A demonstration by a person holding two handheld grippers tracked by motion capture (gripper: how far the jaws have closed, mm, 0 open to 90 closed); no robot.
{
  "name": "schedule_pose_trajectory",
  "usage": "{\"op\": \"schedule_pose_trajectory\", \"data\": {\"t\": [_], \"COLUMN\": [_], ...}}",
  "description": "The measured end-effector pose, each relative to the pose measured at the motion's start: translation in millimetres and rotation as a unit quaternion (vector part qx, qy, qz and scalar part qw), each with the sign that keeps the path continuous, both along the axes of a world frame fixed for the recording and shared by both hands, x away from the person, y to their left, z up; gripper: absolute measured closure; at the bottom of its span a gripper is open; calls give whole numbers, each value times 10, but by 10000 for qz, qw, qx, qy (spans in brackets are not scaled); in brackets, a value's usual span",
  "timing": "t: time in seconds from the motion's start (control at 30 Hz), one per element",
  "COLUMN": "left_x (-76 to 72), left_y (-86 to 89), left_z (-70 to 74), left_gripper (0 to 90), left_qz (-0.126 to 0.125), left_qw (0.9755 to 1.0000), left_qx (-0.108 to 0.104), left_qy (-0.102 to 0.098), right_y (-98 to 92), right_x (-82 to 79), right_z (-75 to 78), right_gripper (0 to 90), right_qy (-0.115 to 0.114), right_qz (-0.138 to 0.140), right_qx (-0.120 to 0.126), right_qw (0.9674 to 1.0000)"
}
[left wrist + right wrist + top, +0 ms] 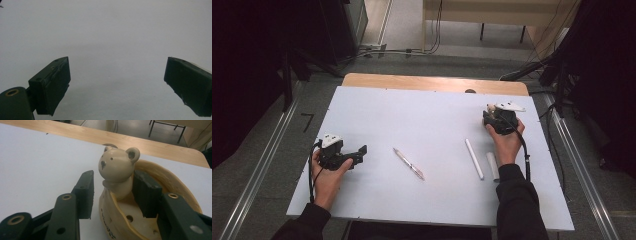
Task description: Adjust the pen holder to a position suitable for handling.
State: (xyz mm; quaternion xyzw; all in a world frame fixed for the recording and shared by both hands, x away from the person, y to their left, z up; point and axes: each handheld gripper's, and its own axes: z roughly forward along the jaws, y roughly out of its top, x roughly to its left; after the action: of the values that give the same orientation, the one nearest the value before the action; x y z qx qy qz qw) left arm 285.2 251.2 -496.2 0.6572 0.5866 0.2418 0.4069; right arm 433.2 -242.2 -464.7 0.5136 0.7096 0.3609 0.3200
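A beige bear figure (117, 167) stands in a beige bowl-shaped holder (172, 182) at the far right of the white board (412, 115). My right gripper (113, 175) straddles the bear: one jaw is inside the holder beside the bear's body, and the other is outside the holder's wall with a small gap. In the high view the right gripper (492, 114) sits at the bear (490, 107). My left gripper (363, 150) rests near the board's left edge. In its own view the left gripper (117, 61) is open over bare white surface.
A pen (408, 163) lies slanted in the middle of the board. A long white stick (474, 159) and a shorter white cylinder (493, 166) lie beside the right forearm. A wooden table edge (432, 82) shows behind the board, with floor and cables beyond it.
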Motion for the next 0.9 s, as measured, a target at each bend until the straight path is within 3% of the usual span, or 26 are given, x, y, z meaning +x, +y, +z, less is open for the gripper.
{"op": "schedule_pose_trajectory", "data": {"t": [0.3,0.9], "left_x": [0,3], "left_y": [0,-8], "left_z": [-4,-9], "left_gripper": [79,79], "left_qz": [-7,-48], "left_qw": [10000,10000], "left_qx": [3,6], "left_qy": [8,21], "right_y": [-27,-31], "right_x": [50,43], "right_z": [-50,-40], "right_gripper": [629,634], "right_qy": [129,183], "right_qz": [-41,50], "right_qx": [180,309], "right_qw": [9997,9993]}}
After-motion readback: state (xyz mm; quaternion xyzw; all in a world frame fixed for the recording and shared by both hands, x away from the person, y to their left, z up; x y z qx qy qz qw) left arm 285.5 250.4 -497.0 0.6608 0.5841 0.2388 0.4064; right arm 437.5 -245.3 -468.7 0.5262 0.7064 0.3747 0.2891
